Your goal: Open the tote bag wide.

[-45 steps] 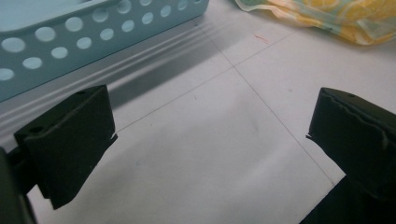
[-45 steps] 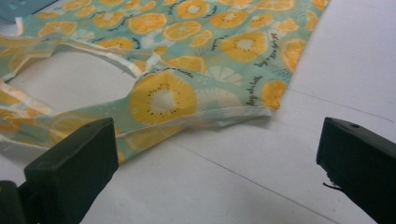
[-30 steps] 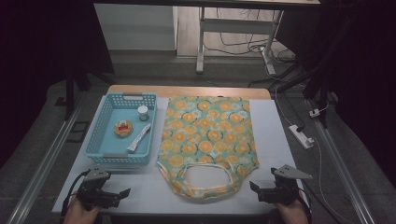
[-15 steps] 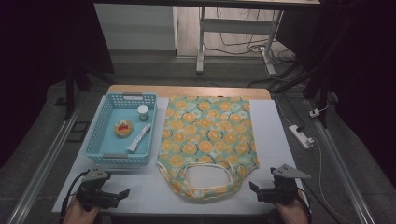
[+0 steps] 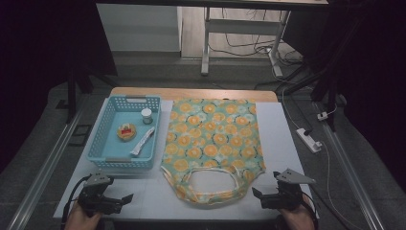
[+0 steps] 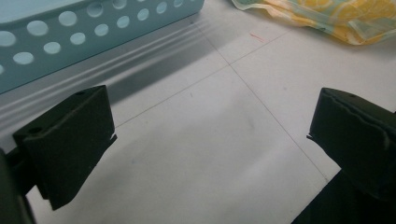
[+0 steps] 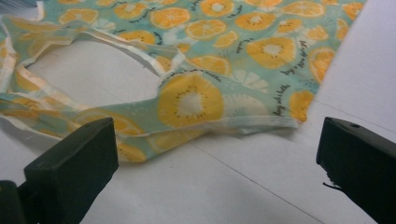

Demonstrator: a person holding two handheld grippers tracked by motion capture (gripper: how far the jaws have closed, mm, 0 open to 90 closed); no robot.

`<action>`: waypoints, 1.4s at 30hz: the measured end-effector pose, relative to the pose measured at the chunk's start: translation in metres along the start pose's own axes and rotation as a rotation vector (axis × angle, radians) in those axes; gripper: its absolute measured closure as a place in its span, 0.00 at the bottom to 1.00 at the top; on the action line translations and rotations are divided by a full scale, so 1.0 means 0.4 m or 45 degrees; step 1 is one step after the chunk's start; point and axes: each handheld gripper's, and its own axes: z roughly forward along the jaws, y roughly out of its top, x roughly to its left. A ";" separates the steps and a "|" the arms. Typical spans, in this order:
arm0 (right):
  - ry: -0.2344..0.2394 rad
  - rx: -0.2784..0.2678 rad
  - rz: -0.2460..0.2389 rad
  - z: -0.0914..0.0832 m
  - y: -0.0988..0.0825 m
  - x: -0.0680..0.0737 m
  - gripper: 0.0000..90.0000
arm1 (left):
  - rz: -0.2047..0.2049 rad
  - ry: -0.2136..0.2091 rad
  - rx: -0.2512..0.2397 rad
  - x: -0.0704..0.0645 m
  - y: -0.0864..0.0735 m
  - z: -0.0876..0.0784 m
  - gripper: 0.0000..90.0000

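The orange-print garment (image 5: 212, 143) is lying flat on the white table (image 5: 282, 139), its long axis running near to far; the strapped neck opening (image 5: 210, 181) is at the near end and the straight hem is at the far end by the wooden edge. Both grippers are resting at the near edge of the table, one at each side of that near end.

The right gripper (image 5: 261, 196) is sitting just right of the near right corner of the garment, jaws spread wide and pointing left toward it. In the right gripper view the cloth's corner (image 7: 280, 116) is lying between and just beyond the two black jaws, not touching either — the nearest cloth to any gripper. The judgement here is that a short push left and forward would be enough to bring it into the jaws.

The left gripper (image 5: 122, 199) is sitting near the front wall of the blue basket (image 5: 122, 165), jaws also spread and holding nothing. In the left gripper view the basket wall (image 6: 93, 28) is filling the upper left and the garment's near left edge (image 6: 327, 21) is showing far off at the upper right — so this hand is farther from the cloth, which lies to its right and a little farther away.
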 end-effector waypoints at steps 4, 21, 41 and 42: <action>0.013 0.009 -0.022 0.002 0.005 0.007 0.00 | -0.004 0.000 -0.004 0.001 0.000 0.000 0.00; 0.105 0.001 -0.075 0.029 0.035 0.034 0.00 | -0.021 -0.010 -0.008 0.006 0.000 0.000 0.00; 0.232 0.116 -0.197 0.087 0.086 0.111 0.00 | -0.027 -0.024 -0.006 0.009 0.000 0.000 0.00; 0.242 0.122 -0.208 0.089 0.089 0.116 0.00 | -0.027 -0.024 -0.006 0.009 0.000 0.000 0.00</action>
